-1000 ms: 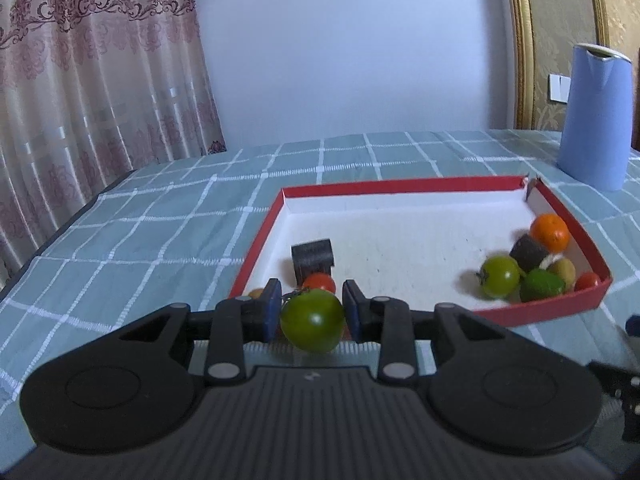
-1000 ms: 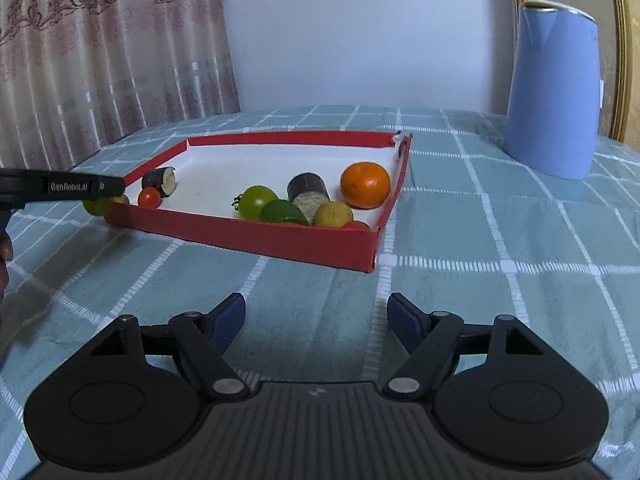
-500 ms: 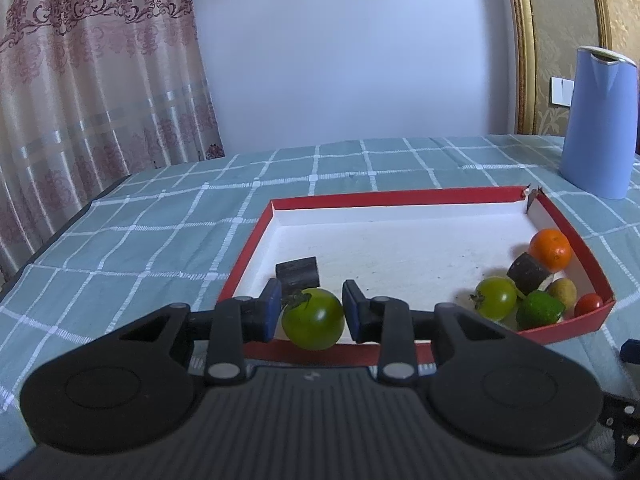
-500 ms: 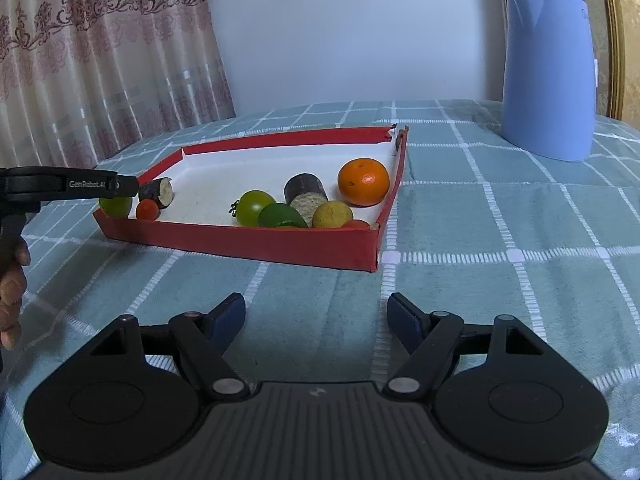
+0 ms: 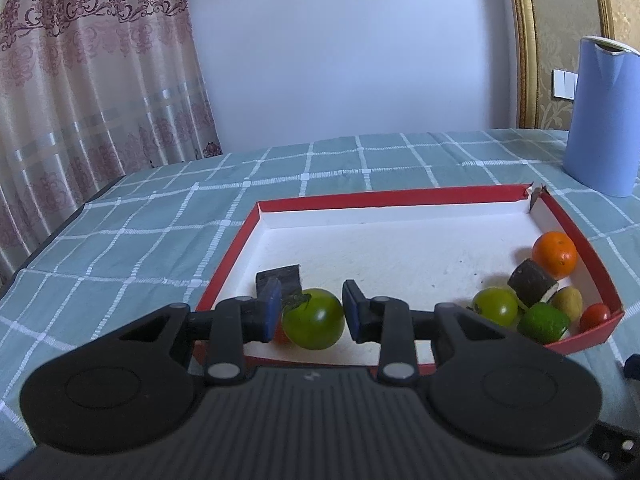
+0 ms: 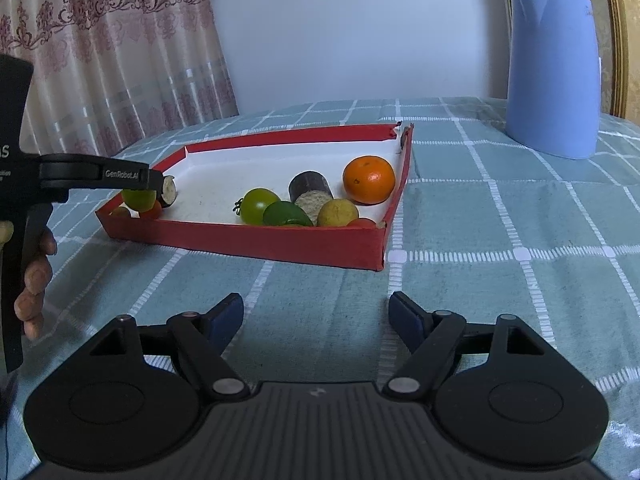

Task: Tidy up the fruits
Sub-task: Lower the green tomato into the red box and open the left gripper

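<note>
- Nearest the onlooker, the right gripper (image 6: 316, 316) hangs above bare checked tablecloth (image 6: 500, 224), its blue pads spread wide and nothing between them.
- Left gripper (image 5: 308, 312): pads set either side of a green tomato (image 5: 313, 319). The left pad touches it; a thin gap seems to show at the right pad, so a full clamp cannot be confirmed. From the right wrist view the fruit sits just over the near-left corner of the red tray (image 6: 280, 240).
- Under and beside that fruit: a small red tomato (image 5: 281, 336) and a dark cut piece (image 5: 280, 278) (possibly a roll slice). Risk: a release here could drop the tomato onto them, knocking one over the low wall.
- Risk: the round, smooth skin could squirt out if the pads bite off-centre, rolling across the white floor.
- Farther right in the tray: a second green tomato (image 5: 495, 307), lime (image 5: 543, 322), yellow fruit (image 5: 568, 302), a red cherry tomato (image 5: 595, 317), a dark cylinder (image 5: 532, 282) and an orange (image 5: 555, 255), packed touching.
- Farthest: a blue jug (image 6: 554, 68), well apart from the tray.
</note>
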A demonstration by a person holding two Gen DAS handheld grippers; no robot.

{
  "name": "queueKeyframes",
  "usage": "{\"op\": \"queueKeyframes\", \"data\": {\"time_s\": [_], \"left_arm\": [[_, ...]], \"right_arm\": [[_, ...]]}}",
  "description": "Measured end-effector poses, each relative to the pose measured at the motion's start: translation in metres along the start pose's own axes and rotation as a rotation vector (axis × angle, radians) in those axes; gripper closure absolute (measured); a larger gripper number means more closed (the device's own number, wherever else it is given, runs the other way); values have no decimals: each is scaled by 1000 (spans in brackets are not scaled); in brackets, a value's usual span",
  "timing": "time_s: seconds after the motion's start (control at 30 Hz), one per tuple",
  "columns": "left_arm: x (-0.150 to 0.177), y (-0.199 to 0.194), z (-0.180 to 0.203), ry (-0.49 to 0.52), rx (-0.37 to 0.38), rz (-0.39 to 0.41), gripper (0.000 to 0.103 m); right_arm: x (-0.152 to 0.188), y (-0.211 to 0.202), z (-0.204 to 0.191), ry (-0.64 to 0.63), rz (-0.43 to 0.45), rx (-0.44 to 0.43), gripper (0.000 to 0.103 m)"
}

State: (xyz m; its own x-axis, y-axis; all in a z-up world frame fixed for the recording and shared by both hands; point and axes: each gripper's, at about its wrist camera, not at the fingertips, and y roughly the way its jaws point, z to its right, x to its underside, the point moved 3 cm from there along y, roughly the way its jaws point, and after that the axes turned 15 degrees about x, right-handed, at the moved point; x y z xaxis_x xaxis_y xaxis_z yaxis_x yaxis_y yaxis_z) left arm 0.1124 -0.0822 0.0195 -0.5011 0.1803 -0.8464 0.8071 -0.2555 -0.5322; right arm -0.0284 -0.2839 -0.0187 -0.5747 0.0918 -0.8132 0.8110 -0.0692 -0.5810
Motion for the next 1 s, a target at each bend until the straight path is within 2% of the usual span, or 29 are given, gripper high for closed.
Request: {"op": "queueKeyframes", "data": {"time_s": [1.0], "left_arm": [[-1,5,-5,-24,26,28,72]], "right_arm": [[1,2,-5,-37,-6,13,19]]}}
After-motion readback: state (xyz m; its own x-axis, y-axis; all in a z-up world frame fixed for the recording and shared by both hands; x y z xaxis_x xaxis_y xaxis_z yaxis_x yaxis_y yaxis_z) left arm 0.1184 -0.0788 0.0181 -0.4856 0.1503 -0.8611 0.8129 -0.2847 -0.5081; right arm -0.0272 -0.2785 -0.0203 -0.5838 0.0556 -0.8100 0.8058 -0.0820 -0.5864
